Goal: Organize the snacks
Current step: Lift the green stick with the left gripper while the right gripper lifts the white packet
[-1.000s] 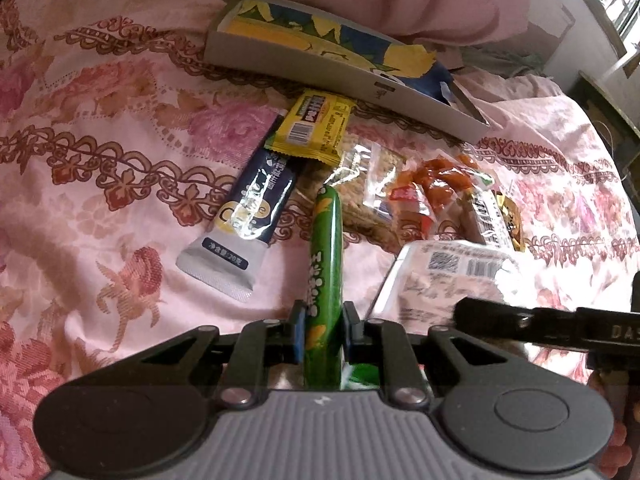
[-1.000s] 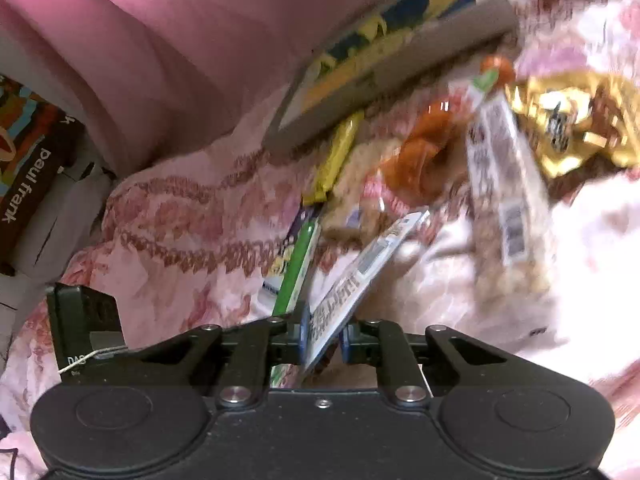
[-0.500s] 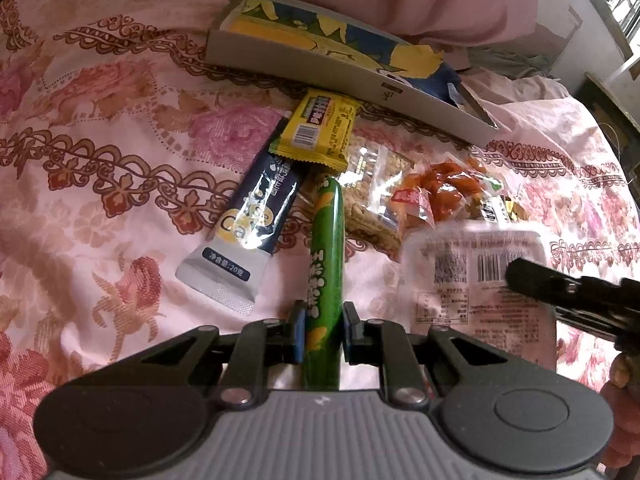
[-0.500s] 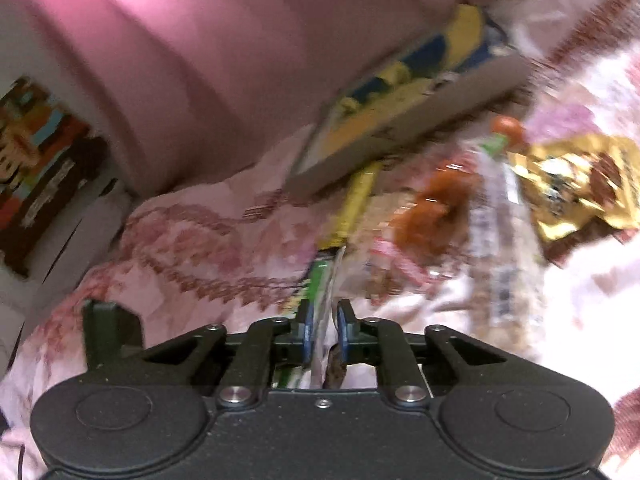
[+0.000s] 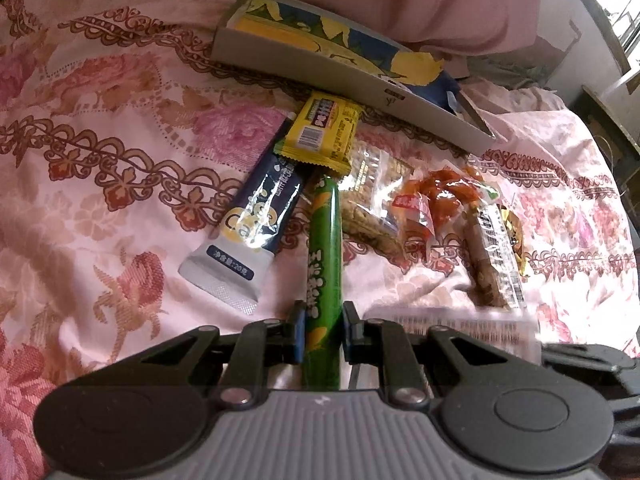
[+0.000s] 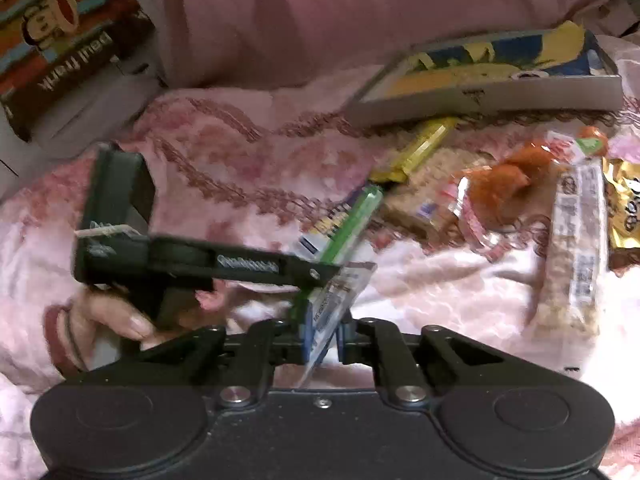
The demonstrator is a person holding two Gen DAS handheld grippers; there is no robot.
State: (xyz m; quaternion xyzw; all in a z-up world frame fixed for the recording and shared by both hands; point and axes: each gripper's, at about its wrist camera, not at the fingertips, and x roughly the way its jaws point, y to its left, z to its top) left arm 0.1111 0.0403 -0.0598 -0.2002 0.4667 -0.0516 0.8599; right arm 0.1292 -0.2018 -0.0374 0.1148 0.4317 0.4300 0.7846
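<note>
Item 1. Green stick snack [image 5: 323, 256]: a long, slim tube in a glossy green wrapper with pale lettering and a yellow corn picture near the held end. The left gripper [image 5: 320, 334] has its fingers closed snugly on the near end. The long axis runs straight out from the fingers toward the far side, its tip reaching the yellow bar [image 5: 324, 133]. In the right wrist view the same stick [image 6: 352, 224] slants up and to the right.

Item 2. Flat white packet [image 6: 336, 300]: thin, printed with barcode and small text, blurred. The right gripper [image 6: 324, 334] has its fingers closed on one edge, so the packet stands on edge between them. In the left wrist view it shows as a pale smear [image 5: 460, 324] at near right, just beside the left gripper.

Item 3. Open box [image 5: 344, 76]: shallow, grey-walled, blue and yellow lining, lying on the bed [image 5: 100, 140] at the far side, beyond the loose snacks. Judged the likely destination. It lies ahead of both pairs of fingers, and the stick already points roughly toward it.

Item 4. Loose snacks on the bed, between grippers and box: dark blue sachet [image 5: 256, 220], clear cracker pack [image 5: 372, 200], orange snack bag [image 5: 440, 196], long clear nut bar [image 5: 496, 256].
</note>
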